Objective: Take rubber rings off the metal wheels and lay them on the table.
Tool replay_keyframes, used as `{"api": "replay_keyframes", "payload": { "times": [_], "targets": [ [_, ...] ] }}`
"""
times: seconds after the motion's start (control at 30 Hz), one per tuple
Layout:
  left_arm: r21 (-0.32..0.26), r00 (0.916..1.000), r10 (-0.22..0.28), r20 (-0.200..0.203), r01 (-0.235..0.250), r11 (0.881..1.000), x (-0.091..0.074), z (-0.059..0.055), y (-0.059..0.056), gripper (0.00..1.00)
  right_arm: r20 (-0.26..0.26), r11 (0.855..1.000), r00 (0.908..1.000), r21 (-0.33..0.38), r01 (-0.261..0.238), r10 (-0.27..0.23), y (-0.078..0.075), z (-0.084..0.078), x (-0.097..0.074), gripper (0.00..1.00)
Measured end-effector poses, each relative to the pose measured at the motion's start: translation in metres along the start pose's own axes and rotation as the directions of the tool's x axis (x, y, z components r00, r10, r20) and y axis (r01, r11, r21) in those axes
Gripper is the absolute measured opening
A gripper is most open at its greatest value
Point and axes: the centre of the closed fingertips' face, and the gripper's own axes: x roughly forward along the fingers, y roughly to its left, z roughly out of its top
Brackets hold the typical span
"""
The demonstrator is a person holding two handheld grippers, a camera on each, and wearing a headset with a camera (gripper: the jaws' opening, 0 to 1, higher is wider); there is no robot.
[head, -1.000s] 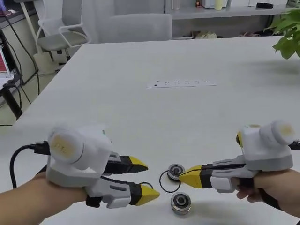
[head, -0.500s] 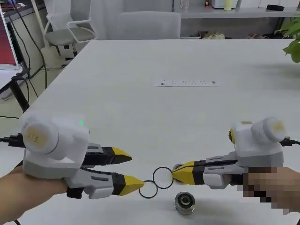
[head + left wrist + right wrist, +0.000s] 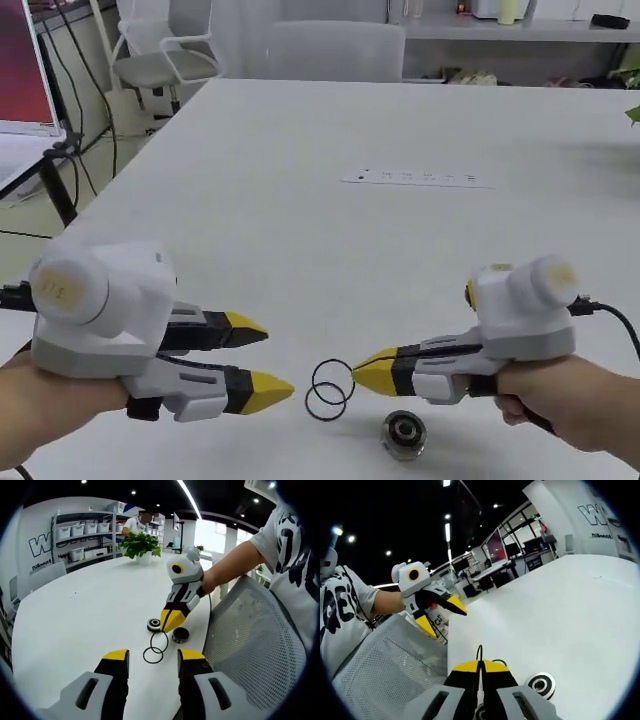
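Head view puts the rubber ring (image 3: 332,378) right at the tips of the right gripper (image 3: 362,371). Its jaws are closed together with the ring's near edge pinched between them, and the right gripper view shows the thin black band rising from the seam of the jaws. The loop stands out straight ahead of those tips, along the gripper's long axis. It is tilted rather than flat, and whether its far edge touches the table (image 3: 330,240) cannot be told. Just ahead of and below the tips a second ring (image 3: 325,403) lies flat on the table, overlapping the held one in this view. Beside the right gripper's jaws, on the person's side, sits a wheel (image 3: 404,433); the left gripper view shows the other wheel (image 3: 154,625) on the jaws' far side. Whether either wheel carries a ring cannot be made out. The left gripper (image 3: 268,357) faces the rings from the opposite side, jaws spread wide and holding nothing, its tips near the second ring but apart from it. The right gripper has the ring, so laying it down looks to be its job: lower, then release. Room is widest ahead of its tips, away from the person. The table's edge runs close behind the wheels, next to a mesh chair back (image 3: 250,640), so a ring let go toward that side could slip off
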Motion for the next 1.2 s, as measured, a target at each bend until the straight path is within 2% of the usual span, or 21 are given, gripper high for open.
{"api": "replay_keyframes", "payload": {
  "times": [0.23, 0.53, 1.2],
  "targets": [
    [-0.015, 0.9999, 0.010, -0.005, -0.010, 1.000, -0.002, -0.005, 0.002, 0.35, -0.029, 1.000, 0.9996, 0.001, -0.004, 0.004, -0.001, -0.008, 0.012, 0.00],
    [-0.024, 0.9998, 0.013, -0.013, -0.014, 1.000, -0.002, -0.009, 0.003, 0.35, -0.062, 1.000, 0.9981, 0.004, 0.008, -0.008, -0.006, -0.019, 0.018, 0.00],
    [-0.029, 0.9997, 0.010, -0.024, -0.011, 1.000, -0.002, -0.013, 0.001, 0.35, -0.128, 0.999, 0.9911, -0.012, 0.035, -0.036, -0.009, -0.036, 0.020, 0.00]
  ]
}}
